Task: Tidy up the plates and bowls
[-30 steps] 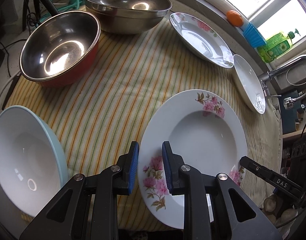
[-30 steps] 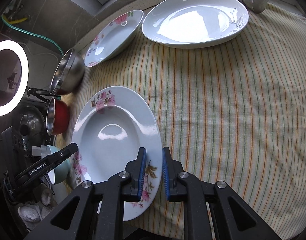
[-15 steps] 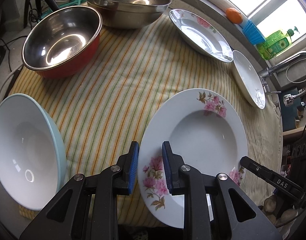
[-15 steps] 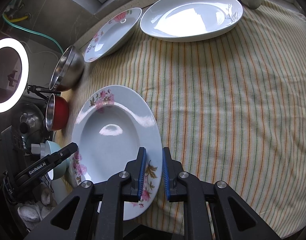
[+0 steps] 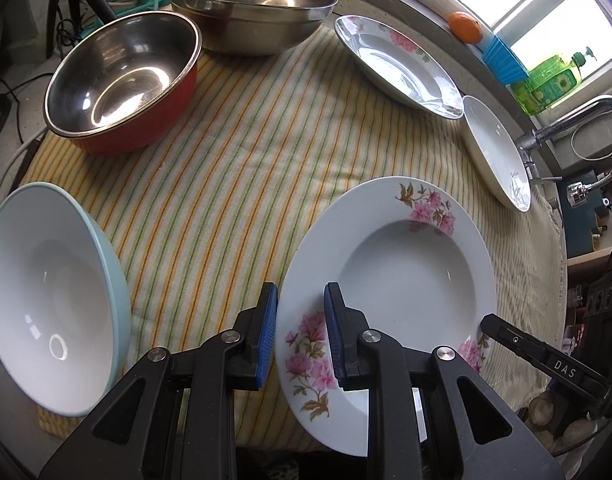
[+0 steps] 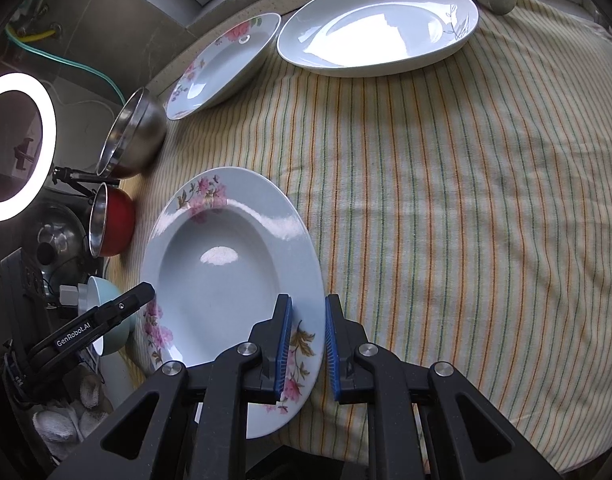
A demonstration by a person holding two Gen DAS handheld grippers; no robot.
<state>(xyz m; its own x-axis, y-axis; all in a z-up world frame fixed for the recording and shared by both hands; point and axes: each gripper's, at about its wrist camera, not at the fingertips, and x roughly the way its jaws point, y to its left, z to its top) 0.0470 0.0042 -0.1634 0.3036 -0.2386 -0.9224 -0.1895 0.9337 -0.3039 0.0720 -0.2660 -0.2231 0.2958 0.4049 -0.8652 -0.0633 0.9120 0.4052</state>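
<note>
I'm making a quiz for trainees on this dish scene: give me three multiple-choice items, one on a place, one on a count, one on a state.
1. The orange sits: A) on the windowsill B) in the red bowl C) on the cloth
2. Flowered plates in view: A) one B) two C) four
3. The near flowered plate is: A) stacked on another B) gripped at its rim by both grippers C) upside down

Answers: 1 A, it rests on the ledge by the window. 2 B, the near one and the far flowered plate. 3 B, the left gripper and right gripper straddle its rim.
</note>
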